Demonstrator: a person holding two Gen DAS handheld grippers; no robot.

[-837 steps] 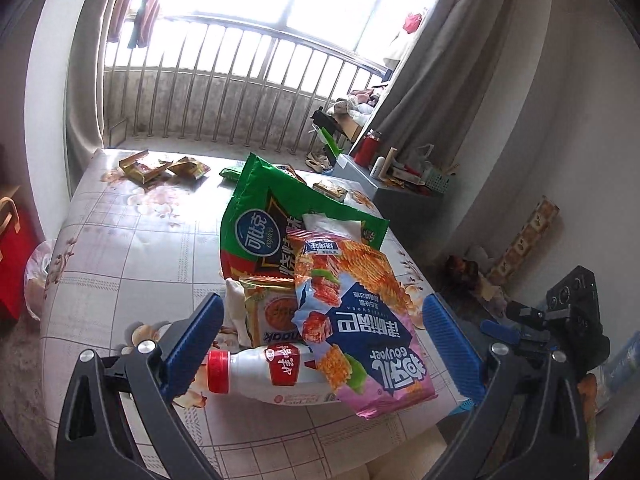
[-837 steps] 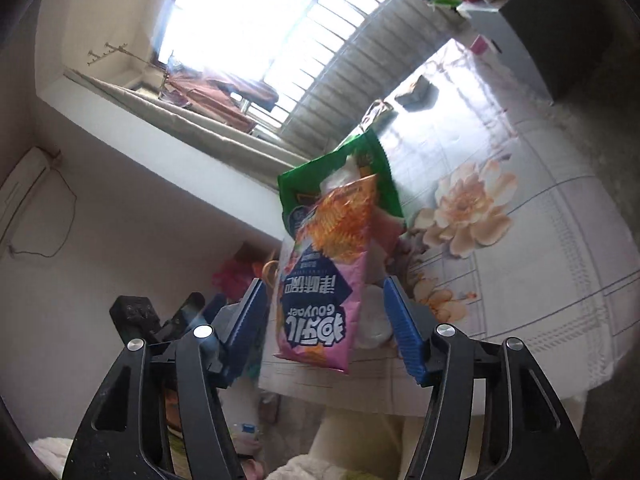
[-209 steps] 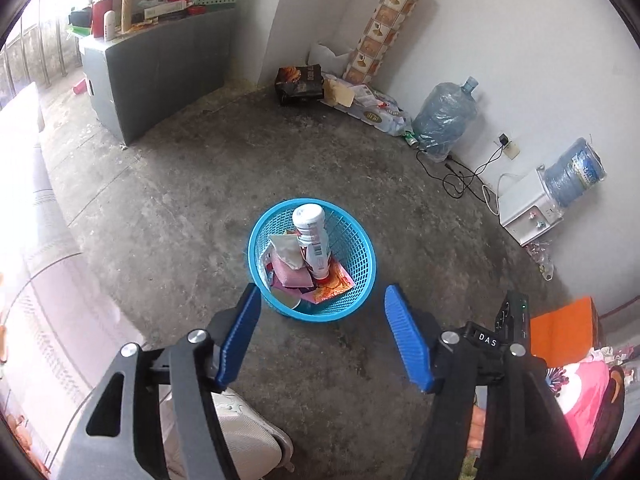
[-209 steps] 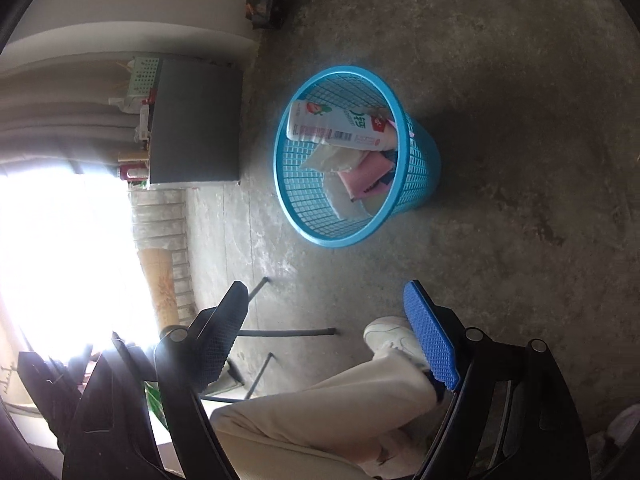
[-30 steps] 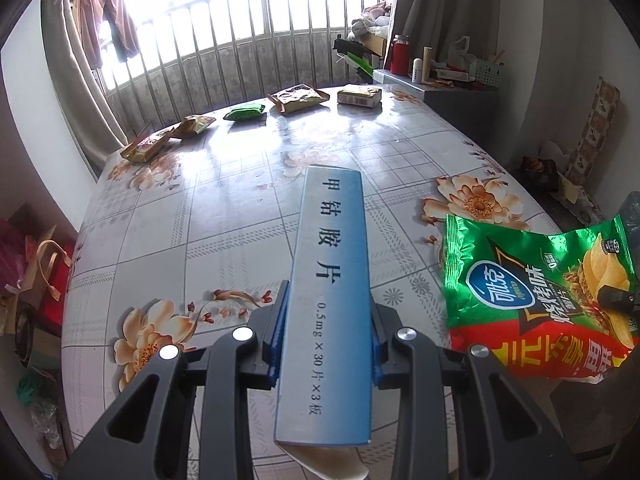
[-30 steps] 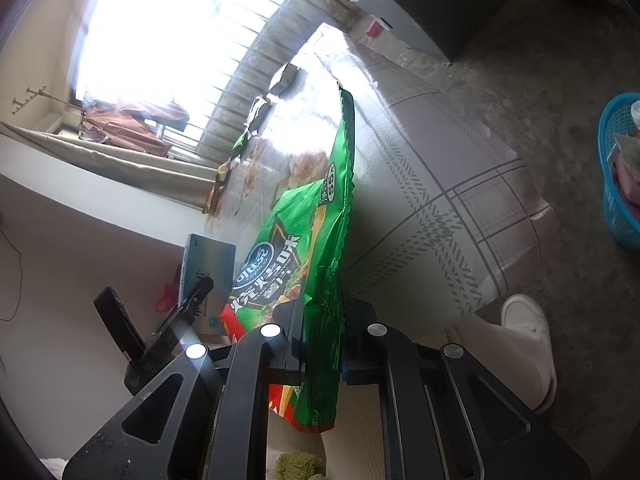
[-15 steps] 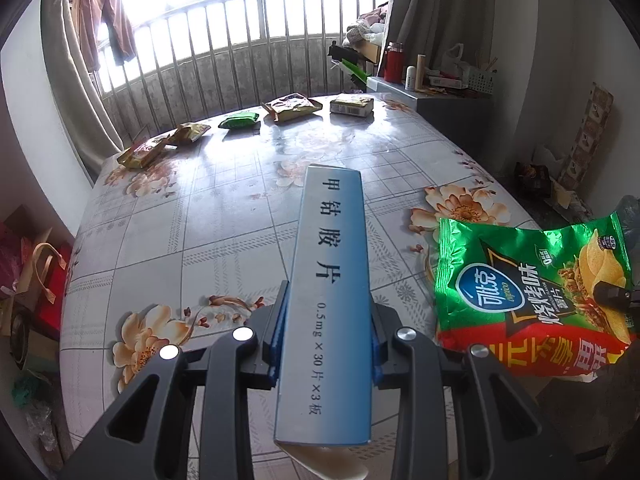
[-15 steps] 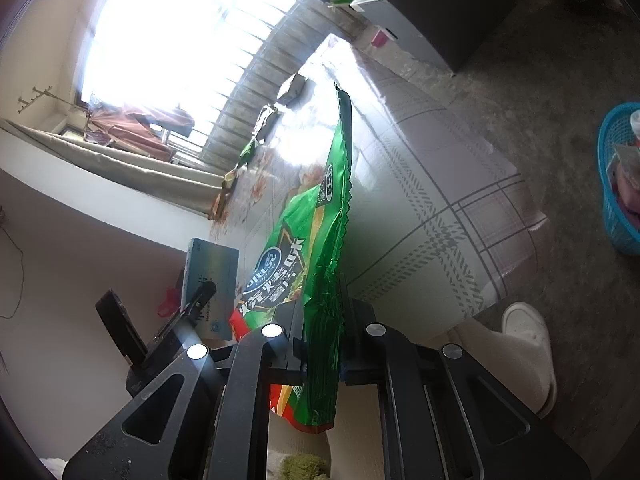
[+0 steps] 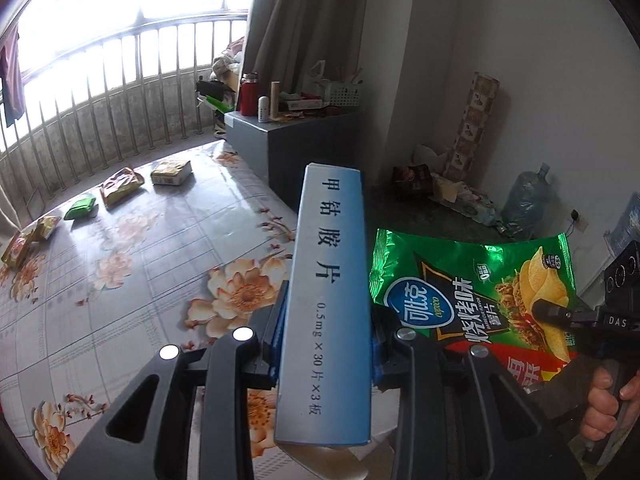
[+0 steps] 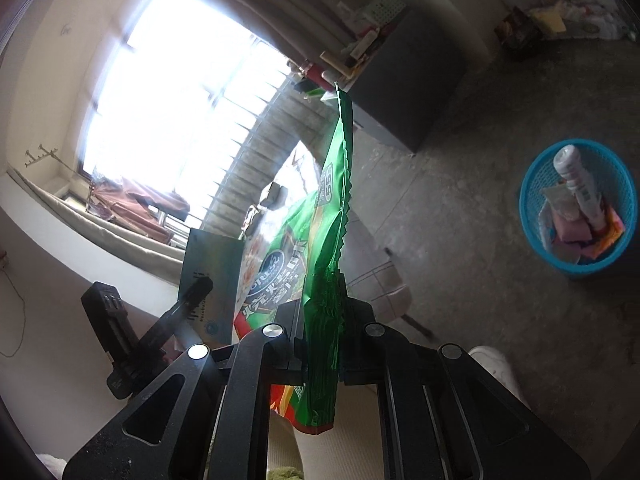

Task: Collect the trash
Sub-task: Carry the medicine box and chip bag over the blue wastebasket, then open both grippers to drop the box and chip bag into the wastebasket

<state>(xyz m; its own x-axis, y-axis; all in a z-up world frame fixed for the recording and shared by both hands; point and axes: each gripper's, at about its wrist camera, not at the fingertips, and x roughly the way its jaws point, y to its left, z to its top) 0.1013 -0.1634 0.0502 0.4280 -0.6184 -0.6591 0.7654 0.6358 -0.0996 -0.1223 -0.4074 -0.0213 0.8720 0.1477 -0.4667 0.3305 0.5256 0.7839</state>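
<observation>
The bare concrete floor (image 10: 480, 264) spreads wide and uncluttered across the right wrist view, from the grey cabinet (image 10: 408, 92) near the window wall out to the blue mesh basket (image 10: 578, 206), which stands alone on it, well apart from the table and already holding a white bottle (image 10: 578, 180) and some wrappers. The table (image 9: 132, 280), under a floral cloth, fills the left of the left wrist view; its near right edge runs just behind the held items, and a rounded corner of it shows in the right wrist view beside the floor. Small packets (image 9: 120, 186) lie in a loose row along its far edge by the balcony railing (image 9: 104, 120), leaving the middle of the cloth free. The left gripper (image 9: 326, 344) grasps a long blue box (image 9: 330, 300) by its long sides, the box standing up past the fingertips. The right gripper (image 10: 320, 320) is clenched on a green chip bag (image 10: 328, 220), seen edge-on there and flat in the left wrist view, to the right of the box and off the table's edge. A white shoe (image 10: 494, 364) shows on the floor below.
</observation>
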